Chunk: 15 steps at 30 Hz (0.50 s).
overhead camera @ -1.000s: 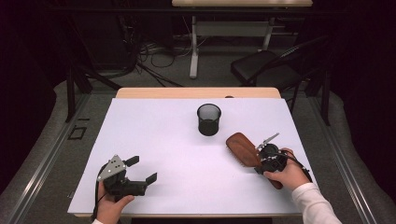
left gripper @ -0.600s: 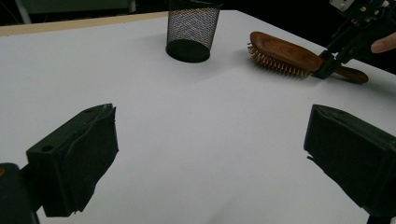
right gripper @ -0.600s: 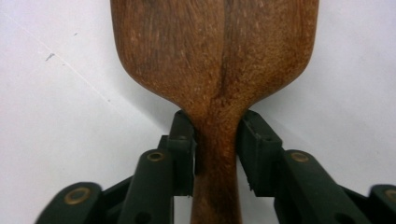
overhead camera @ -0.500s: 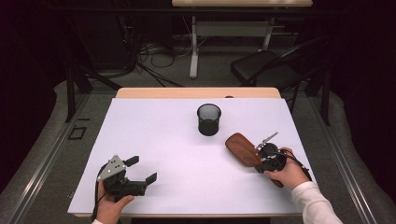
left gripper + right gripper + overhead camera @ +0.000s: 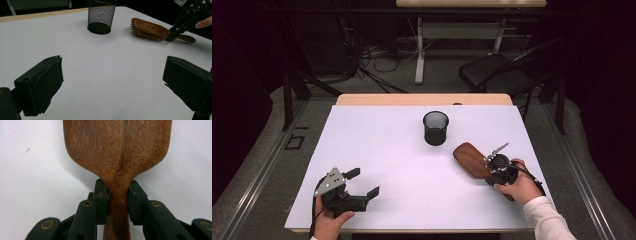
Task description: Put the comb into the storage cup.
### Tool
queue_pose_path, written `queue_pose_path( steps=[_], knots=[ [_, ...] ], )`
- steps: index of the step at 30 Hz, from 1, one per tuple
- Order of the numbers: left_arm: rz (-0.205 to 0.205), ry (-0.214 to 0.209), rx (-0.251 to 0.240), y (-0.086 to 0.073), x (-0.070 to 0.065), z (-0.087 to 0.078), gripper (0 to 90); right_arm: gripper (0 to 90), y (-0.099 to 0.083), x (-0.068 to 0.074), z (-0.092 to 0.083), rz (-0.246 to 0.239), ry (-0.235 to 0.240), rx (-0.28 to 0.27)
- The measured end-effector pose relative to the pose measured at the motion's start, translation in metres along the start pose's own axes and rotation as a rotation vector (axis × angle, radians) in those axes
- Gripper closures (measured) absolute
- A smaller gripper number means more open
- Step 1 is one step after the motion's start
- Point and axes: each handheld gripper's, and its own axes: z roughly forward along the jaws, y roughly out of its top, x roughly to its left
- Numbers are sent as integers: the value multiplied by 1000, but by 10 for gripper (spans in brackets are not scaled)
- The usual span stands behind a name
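Note:
A wooden hairbrush (image 5: 469, 159) lies bristles down on the white table (image 5: 377, 140), right of centre. My right gripper (image 5: 488, 168) has its jaws around the narrow neck where the paddle meets the handle. They have just been closing, and in the right gripper view both pads (image 5: 101, 195) press on the neck of the brush (image 5: 117, 145). The left gripper view shows the same brush (image 5: 150, 27) resting on the table, with the right gripper (image 5: 172, 37) at its handle. My left gripper (image 5: 363, 182) rests near the front left edge, open (image 5: 112, 82) with nothing between its jaws.
A black mesh cup (image 5: 435, 128) stands upright behind the brush, near the table's middle, and appears again in the left gripper view (image 5: 101, 16). White tabletop stretches between the two grippers. A dark chair and cables sit on the floor beyond the far edge.

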Motion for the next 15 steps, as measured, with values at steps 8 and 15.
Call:
queue_pose_path(
  steps=[8, 15],
  knots=[
    [-5, -6, 0, 0, 1, 3, 30, 722, -2, 2, -3, 10, -12, 5],
    [-2, -4, 2, 0, 0, 2, 30, 723, -5, 4, -2, 33, -11, -43]
  ],
)
